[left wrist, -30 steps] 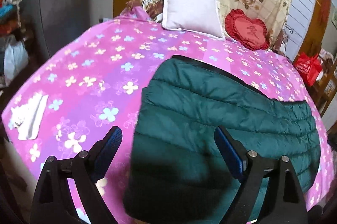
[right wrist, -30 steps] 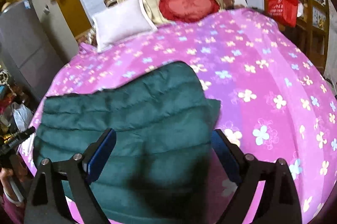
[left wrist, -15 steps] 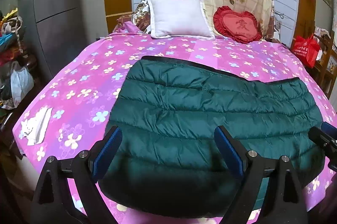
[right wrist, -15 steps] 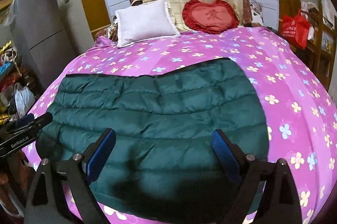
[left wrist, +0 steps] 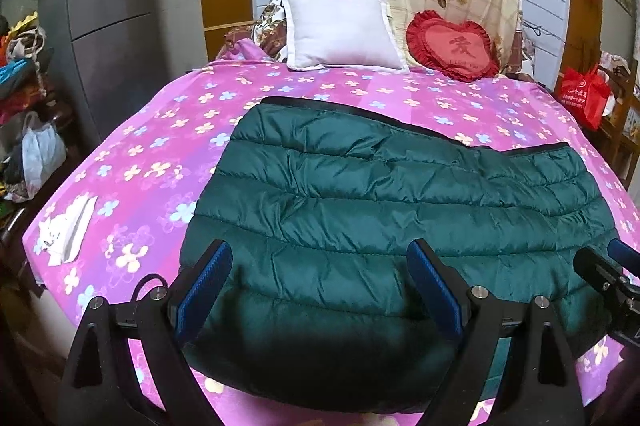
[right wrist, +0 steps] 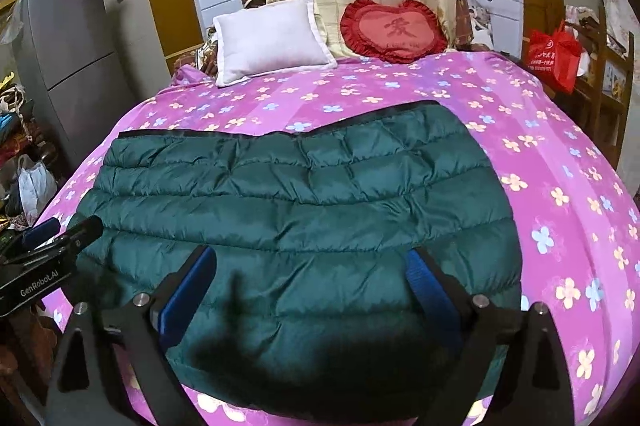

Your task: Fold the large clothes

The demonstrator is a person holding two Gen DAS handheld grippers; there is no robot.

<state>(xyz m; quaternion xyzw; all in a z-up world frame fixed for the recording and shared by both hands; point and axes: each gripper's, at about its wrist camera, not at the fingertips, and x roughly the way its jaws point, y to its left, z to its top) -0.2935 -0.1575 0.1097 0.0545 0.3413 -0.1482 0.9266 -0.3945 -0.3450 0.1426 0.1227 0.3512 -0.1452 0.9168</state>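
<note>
A dark green quilted down jacket [left wrist: 392, 210] [right wrist: 304, 202] lies folded flat on the bed's pink flowered sheet [left wrist: 160, 154] [right wrist: 560, 162], its black-trimmed edge toward the pillows. My left gripper [left wrist: 320, 274] hovers open above the jacket's near left part, with nothing between its blue pads. My right gripper [right wrist: 312, 278] hovers open above the near right part, also holding nothing. Each gripper's tip shows at the side of the other's view: the right gripper [left wrist: 608, 266] at the right edge, the left gripper [right wrist: 60, 234] at the left edge.
A white pillow [left wrist: 340, 30] and a red heart cushion [left wrist: 452, 46] lean at the head of the bed. A white paper item [left wrist: 68, 226] lies on the sheet's left edge. A grey fridge [left wrist: 108, 18] stands left, a red bag [left wrist: 580, 94] right.
Both grippers have pulled back and turned toward the bed's middle, so the whole folded jacket now shows in each view. Both stay open. The jacket lies still.
</note>
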